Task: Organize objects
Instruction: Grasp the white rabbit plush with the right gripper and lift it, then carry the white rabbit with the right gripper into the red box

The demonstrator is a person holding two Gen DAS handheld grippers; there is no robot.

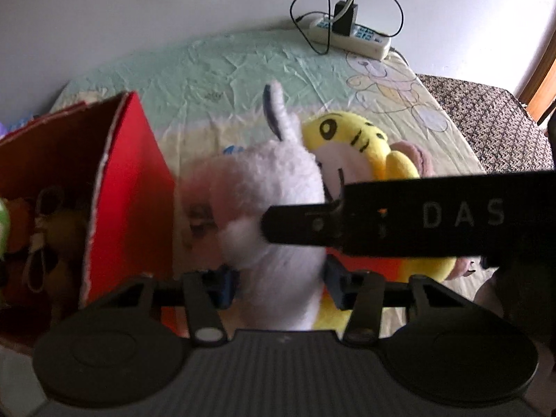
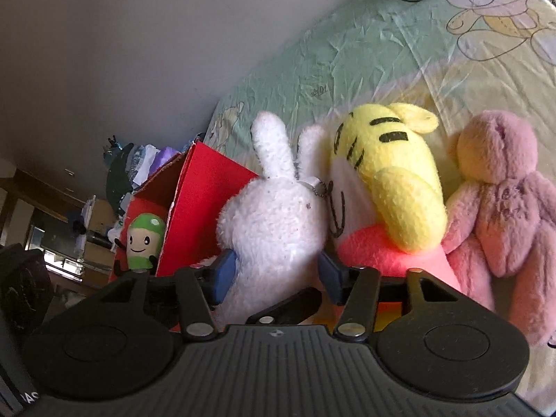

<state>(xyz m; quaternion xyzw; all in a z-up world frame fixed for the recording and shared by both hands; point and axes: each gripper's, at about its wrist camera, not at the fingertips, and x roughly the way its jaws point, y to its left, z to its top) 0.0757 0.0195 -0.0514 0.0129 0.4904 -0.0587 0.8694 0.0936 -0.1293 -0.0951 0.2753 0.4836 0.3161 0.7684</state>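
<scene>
1. Beside the red cardboard box (image 2: 205,191), on the pastel cartoon bedsheet (image 2: 347,69), stands the fluffy white plush rabbit (image 2: 274,219).
2. Both the left gripper (image 1: 278,286) and the right gripper (image 2: 276,274) pinch it.
3. Touching it: yellow striped plush tiger (image 2: 392,173).

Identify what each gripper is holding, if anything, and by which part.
Both the left gripper and the right gripper are shut on the fluffy white plush rabbit, each squeezing its soft body from both sides, below the ears.
</scene>
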